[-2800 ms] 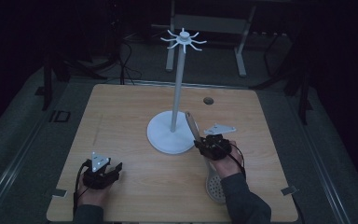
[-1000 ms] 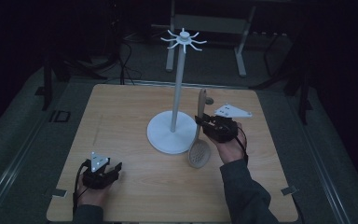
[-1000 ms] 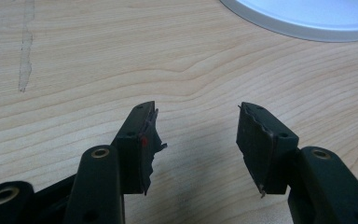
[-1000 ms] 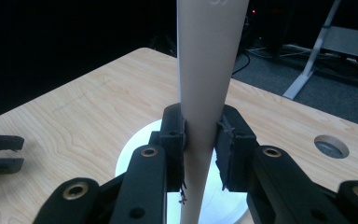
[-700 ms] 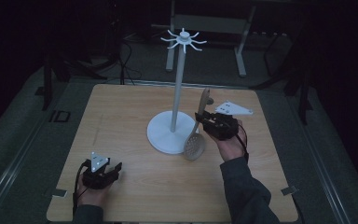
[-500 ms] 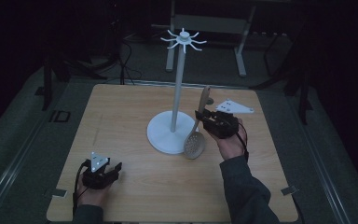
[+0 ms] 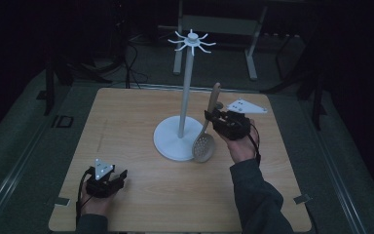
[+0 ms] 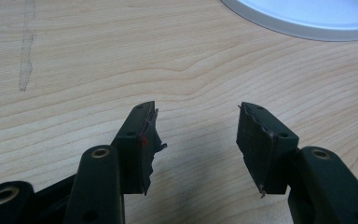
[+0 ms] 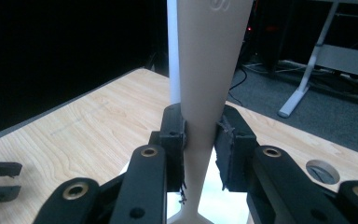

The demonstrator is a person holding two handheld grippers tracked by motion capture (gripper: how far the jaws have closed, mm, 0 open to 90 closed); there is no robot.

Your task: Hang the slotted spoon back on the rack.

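Left gripper [image 7: 108, 181] low, fingers [image 8: 140, 144] apart; right gripper [image 7: 222, 122] raised, clamped.

Table [image 7: 126, 126]: light wood-grain top, pale tan with darker wavy grain lines; a faint lighter streak [image 8: 25, 51] runs across the grain in the left gripper view. Stand [image 7: 185, 97]: white throughout, covering round base, pole and spoked top. Slotted spoon [image 7: 207, 131]: beige/cream handle and bowl, the bowl dotted with small holes. Left gripper [image 8: 196, 140]: black jaws with dark worn pads, a small red spot on one pad, brass-coloured screw rings. Right gripper [image 9: 199, 140]: black, same brass-coloured rings; grey triangular plate on top. Sleeve [image 7: 258, 195]: dark grey. Floor [image 7: 24, 146]: grey-green carpet.
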